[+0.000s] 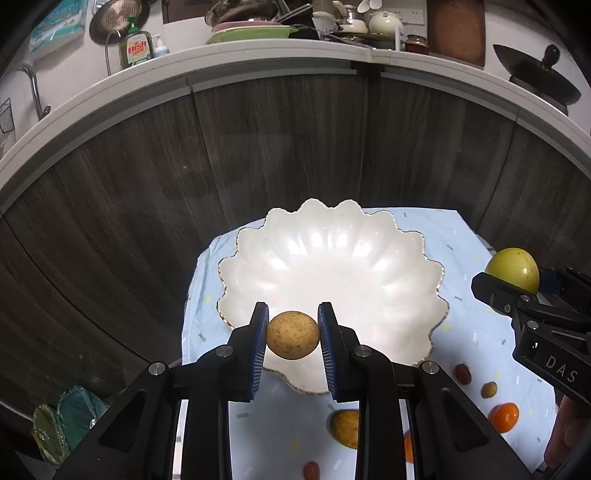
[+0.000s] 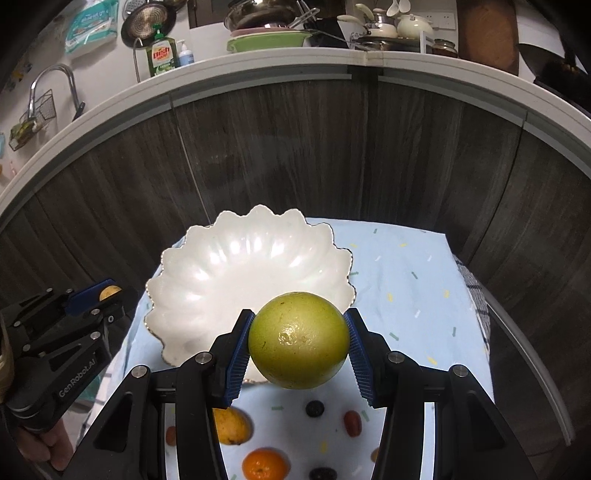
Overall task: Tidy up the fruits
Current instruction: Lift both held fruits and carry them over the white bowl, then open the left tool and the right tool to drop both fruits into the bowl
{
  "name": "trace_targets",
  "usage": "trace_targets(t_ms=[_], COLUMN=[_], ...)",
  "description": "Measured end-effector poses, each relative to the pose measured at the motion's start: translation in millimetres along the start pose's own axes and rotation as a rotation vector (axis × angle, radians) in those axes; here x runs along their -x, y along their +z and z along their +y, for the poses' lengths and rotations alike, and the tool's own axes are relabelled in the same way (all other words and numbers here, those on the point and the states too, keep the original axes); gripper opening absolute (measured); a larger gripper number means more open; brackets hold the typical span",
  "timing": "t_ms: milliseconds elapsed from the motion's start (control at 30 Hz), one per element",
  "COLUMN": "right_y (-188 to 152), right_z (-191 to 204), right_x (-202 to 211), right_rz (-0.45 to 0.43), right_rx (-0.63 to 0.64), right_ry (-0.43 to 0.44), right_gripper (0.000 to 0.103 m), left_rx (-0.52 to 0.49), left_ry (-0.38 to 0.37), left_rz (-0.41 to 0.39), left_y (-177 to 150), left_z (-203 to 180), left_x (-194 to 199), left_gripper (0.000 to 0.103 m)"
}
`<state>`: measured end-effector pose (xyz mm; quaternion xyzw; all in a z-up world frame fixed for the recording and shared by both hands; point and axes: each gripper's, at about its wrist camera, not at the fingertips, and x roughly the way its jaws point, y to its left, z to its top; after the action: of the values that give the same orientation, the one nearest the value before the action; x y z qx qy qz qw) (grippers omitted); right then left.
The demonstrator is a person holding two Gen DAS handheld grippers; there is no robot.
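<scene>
Left wrist view showed my left gripper clamped on a small brown fruit, light and firm; the right gripper pinched a heavier, slick green fruit at its widest girth.

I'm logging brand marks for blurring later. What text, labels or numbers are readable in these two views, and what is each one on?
"DAS": on the body of the right tool, seen from the left wrist; cut off at the edge.
"GenRobot.AI": on the body of the left tool, seen from the right wrist.
"Dish": red label on the green soap bottle; smaller print below is unreadable.
The blue-capped pump bottle and teal packet carry print too blurred to read.
</scene>
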<state>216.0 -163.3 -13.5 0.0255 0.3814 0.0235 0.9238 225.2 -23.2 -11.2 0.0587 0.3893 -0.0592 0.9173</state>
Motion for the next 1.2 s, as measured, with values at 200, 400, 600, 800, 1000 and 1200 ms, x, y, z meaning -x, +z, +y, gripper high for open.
trace_targets(t_ms=[200, 400, 600, 800, 1000, 1200], right_y=[9, 12, 13, 12, 11, 7], right_z=[-3, -8, -9, -10, -9, -5], right_x=[-20, -36, -51, -64, -76, -90], right_rz=[0.02, 0.045, 0.075, 0.098, 0.126, 0.17], right_rx=[-0.004, -0.012, -0.014, -0.008, 0.001, 0.013], right_ry=[0.0, 0.001, 0.003, 0.002, 0.002, 0.019], right_gripper=[0.05, 0.05, 0.05, 0.05, 0.05, 0.05], left_rx=[0.004, 0.015, 0.017, 0.018, 0.033, 0.035], left_ry=[0.0, 0.003, 0.007, 0.001, 0.0, -0.006], left_rz=[0.009, 0.034, 0.067, 0.096, 0.129, 0.163], left_y=[9, 14, 14, 11, 5, -1], left_z=[3, 3, 2, 1, 3, 4], left_x=[-17, -36, -54, -67, -80, -87], left_gripper=[0.027, 0.027, 0.027, 0.028, 0.028, 0.028])
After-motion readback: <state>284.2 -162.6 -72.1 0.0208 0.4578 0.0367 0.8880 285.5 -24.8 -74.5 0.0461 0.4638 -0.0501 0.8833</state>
